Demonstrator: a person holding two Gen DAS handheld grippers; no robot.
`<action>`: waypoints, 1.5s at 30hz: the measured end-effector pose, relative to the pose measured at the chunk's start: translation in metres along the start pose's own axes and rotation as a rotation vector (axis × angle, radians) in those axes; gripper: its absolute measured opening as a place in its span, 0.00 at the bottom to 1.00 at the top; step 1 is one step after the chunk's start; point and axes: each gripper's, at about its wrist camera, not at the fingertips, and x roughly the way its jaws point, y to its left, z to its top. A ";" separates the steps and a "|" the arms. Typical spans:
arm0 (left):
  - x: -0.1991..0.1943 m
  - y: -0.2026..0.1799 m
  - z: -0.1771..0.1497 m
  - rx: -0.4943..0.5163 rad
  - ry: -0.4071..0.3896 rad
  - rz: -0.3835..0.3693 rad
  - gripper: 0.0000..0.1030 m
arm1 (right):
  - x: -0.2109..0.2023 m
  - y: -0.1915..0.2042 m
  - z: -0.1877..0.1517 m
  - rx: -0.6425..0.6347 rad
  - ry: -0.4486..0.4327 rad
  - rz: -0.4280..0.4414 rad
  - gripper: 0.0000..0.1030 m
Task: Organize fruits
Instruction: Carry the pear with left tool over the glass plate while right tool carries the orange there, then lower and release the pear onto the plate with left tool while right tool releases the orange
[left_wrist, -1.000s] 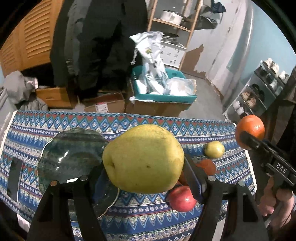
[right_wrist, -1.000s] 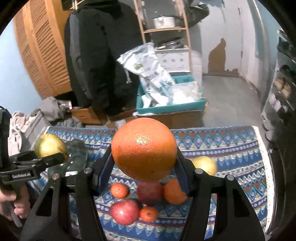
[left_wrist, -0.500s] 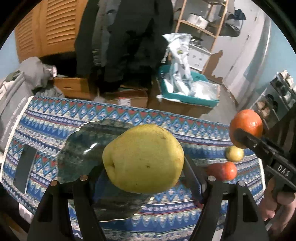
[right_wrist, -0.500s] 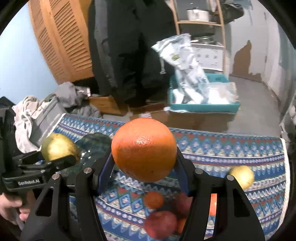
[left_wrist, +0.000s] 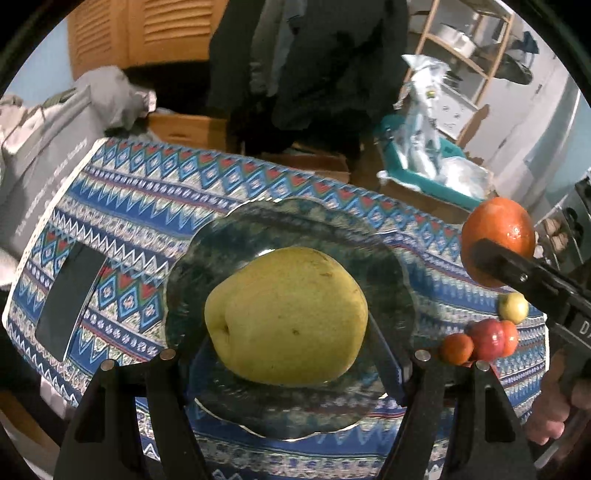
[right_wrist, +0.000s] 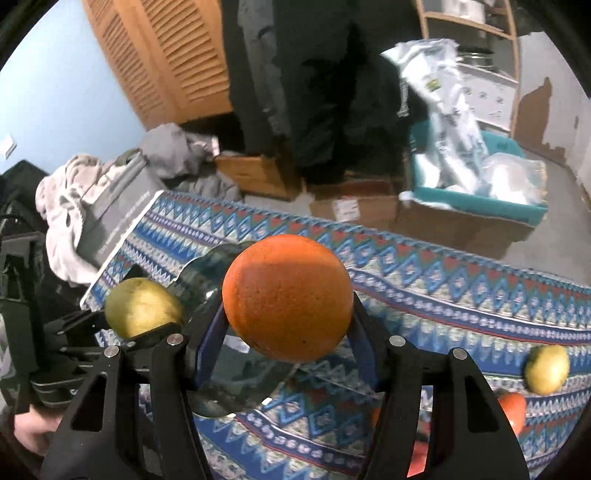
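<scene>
My left gripper (left_wrist: 288, 354) is shut on a big yellow pear (left_wrist: 286, 315) and holds it over the dark green glass plate (left_wrist: 280, 225). My right gripper (right_wrist: 286, 332) is shut on a large orange (right_wrist: 287, 297), held above the plate's right edge (right_wrist: 207, 266). The orange also shows at the right of the left wrist view (left_wrist: 496, 240). The pear also shows at the left of the right wrist view (right_wrist: 142, 308). A small yellow fruit (left_wrist: 513, 306), a red apple (left_wrist: 487, 339) and small oranges (left_wrist: 456, 349) lie on the patterned cloth to the plate's right.
The table carries a blue patterned cloth (left_wrist: 155, 206). A dark phone (left_wrist: 70, 295) lies at its left end. Behind the table are cardboard boxes, a teal bin (right_wrist: 476, 199) with bags, a grey bag with clothes (right_wrist: 110, 206) and a wooden shelf.
Both grippers have moved left with their fruit. The plate now lies right under the pear, and the loose fruits have slid toward the right of both views.
</scene>
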 end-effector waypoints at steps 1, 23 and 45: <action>0.004 0.005 -0.001 -0.007 0.008 0.004 0.74 | 0.005 0.004 0.000 -0.005 0.010 0.005 0.60; 0.066 0.047 -0.024 -0.064 0.169 0.042 0.74 | 0.107 0.037 -0.030 -0.047 0.268 0.023 0.60; 0.055 0.039 -0.025 -0.027 0.172 0.031 0.66 | 0.110 0.034 -0.028 -0.008 0.293 0.023 0.62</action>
